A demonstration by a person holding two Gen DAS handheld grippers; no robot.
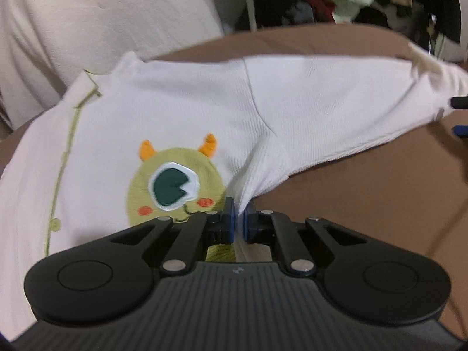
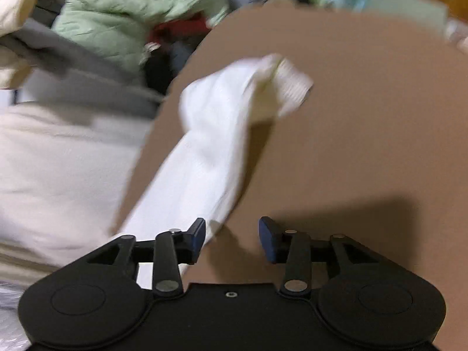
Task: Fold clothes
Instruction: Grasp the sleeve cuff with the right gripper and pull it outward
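Observation:
A white child's top (image 1: 181, 111) with a green one-eyed monster patch (image 1: 172, 181) lies on a brown surface (image 1: 365, 193). My left gripper (image 1: 239, 219) is shut on a pinch of the white fabric at the underarm, beside the patch. The sleeve (image 1: 336, 99) stretches to the right. In the right wrist view the sleeve (image 2: 216, 134) runs away from me to its ribbed cuff (image 2: 292, 84). My right gripper (image 2: 232, 239) is open over the sleeve's near edge, its left pad (image 2: 196, 238) touching the cloth. Its tips (image 1: 459, 115) show at the left view's right edge.
A white pillow or cushion (image 1: 96, 26) lies at the left. A pale green quilted jacket (image 2: 131, 14) and dark clutter (image 1: 286, 3) pile up beyond the brown surface (image 2: 365, 117). White and grey bedding (image 2: 58, 146) lies left of the surface.

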